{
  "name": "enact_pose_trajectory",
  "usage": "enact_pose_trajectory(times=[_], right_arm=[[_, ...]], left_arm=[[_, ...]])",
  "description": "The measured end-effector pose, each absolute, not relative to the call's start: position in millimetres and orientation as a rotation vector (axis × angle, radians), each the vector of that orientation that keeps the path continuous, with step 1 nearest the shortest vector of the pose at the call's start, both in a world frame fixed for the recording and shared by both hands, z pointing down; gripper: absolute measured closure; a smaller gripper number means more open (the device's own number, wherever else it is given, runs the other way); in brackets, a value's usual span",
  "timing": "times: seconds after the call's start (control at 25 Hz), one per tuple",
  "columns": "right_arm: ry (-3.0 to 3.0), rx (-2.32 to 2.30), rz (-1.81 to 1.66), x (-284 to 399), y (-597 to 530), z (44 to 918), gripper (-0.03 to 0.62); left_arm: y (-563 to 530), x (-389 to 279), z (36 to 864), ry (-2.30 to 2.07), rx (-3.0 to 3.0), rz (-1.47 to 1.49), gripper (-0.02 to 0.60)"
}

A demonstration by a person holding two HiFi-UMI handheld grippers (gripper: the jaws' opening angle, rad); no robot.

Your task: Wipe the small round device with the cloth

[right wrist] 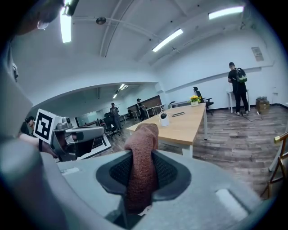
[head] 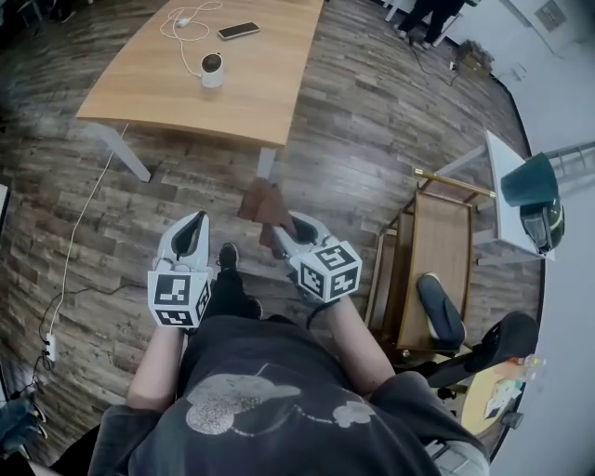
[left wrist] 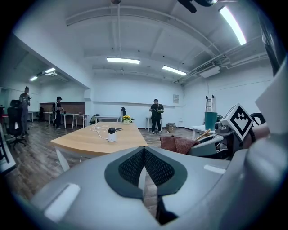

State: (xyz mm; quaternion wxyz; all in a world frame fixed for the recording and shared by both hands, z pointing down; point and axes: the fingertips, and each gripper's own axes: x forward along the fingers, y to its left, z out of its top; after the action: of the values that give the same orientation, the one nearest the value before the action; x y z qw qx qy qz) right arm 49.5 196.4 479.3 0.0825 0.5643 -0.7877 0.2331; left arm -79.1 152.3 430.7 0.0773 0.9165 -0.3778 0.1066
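Jaws of the right gripper (right wrist: pixel 143 173) are clenched on a reddish-brown cloth (right wrist: pixel 143 152). Its fold stands up between the ribbed black pads (right wrist: pixel 168 173) and sticks out past the tips. From the head view the right gripper (head: pixel 284 232) holds the cloth (head: pixel 263 203) out over the wooden floor (head: pixel 372 112), and the cube on it bears black-and-white square markers. The left gripper (left wrist: pixel 145 168) is closed on nothing, its two dark pads pressed together with only a thin seam between them. In the head view the left gripper (head: pixel 191 228) sits just left of the right one, at the same height, with its own marker cube. The small round device (head: pixel 212 69), white with a dark face, stands on the wooden table (head: pixel 270 84), well apart from both grippers, farther off and slightly left. A phone (head: pixel 239 31) and a looped white cable (head: pixel 186 23) lie beyond it on the same table.
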Motion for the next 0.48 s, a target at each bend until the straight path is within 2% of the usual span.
enact_pose_trajectory(times=[0.48], right_arm=[[-2.335,1.759,0.67,48,221,466,0.511]], left_arm=[[179,-97,419,-1.134,2.745,0.267,0.563]])
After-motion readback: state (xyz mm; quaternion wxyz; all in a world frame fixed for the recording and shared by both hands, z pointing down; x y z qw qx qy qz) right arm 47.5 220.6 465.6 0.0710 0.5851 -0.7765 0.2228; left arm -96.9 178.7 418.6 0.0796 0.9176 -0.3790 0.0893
